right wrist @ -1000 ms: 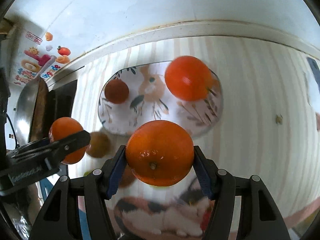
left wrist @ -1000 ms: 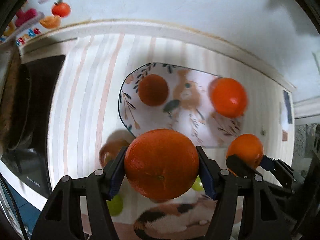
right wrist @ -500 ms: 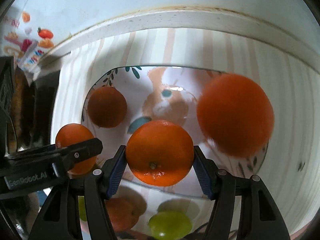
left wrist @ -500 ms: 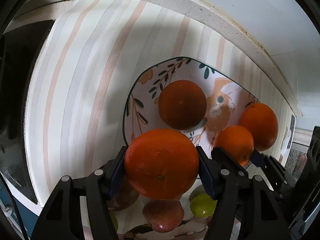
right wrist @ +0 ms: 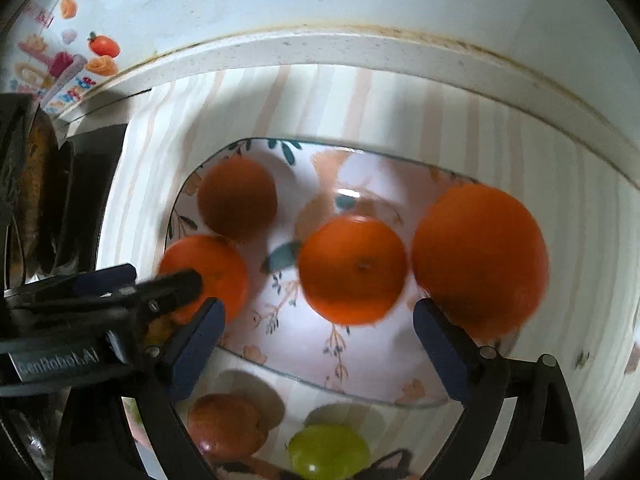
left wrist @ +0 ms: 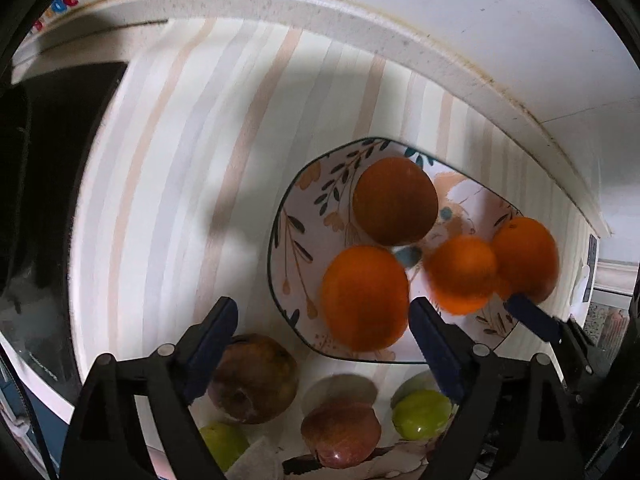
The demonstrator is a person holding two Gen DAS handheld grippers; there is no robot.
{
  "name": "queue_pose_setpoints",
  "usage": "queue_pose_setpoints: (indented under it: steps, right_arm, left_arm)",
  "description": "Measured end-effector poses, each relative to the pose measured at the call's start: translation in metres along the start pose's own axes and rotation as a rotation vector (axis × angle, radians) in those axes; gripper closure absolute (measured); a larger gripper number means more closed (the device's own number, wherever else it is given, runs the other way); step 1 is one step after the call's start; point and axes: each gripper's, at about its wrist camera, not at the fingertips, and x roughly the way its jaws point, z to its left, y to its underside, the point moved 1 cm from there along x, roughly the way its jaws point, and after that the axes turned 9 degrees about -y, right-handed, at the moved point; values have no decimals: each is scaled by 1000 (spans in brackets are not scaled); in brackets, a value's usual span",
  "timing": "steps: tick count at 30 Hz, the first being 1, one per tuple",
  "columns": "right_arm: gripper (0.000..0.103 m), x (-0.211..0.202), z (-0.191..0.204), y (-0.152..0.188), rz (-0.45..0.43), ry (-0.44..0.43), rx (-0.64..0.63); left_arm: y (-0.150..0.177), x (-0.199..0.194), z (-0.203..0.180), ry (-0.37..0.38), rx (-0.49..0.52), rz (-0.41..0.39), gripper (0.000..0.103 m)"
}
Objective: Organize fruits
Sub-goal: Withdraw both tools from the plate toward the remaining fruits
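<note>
My left gripper (left wrist: 320,320) has its jaws opening wide — the orange (left wrist: 365,298) between them sits free in the plate (left wrist: 288,240), pads off it. At its 12 o'clock lies a darker orange (left wrist: 394,200); at 3 o'clock, two more. Outside the plate at 6 o'clock, on the striped surface (left wrist: 180,160), lie a brown apple (left wrist: 254,378), a red one and green fruits. My right gripper (right wrist: 316,322) is opening too — its orange (right wrist: 352,268) rests loose mid-plate, a big orange (right wrist: 480,256) at 3 o'clock.
</note>
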Motion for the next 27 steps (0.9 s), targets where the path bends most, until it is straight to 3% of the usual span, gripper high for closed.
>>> queue_pose_setpoints:
  steps: [15, 27]
  right_arm:
    - [6, -69, -25, 63, -116, 101, 142]
    - [6, -135, 0, 112, -260, 144, 137]
  left_arm:
    - [47, -61, -1, -174, 80, -241, 16]
    - [105, -110, -4, -190, 116, -385, 16]
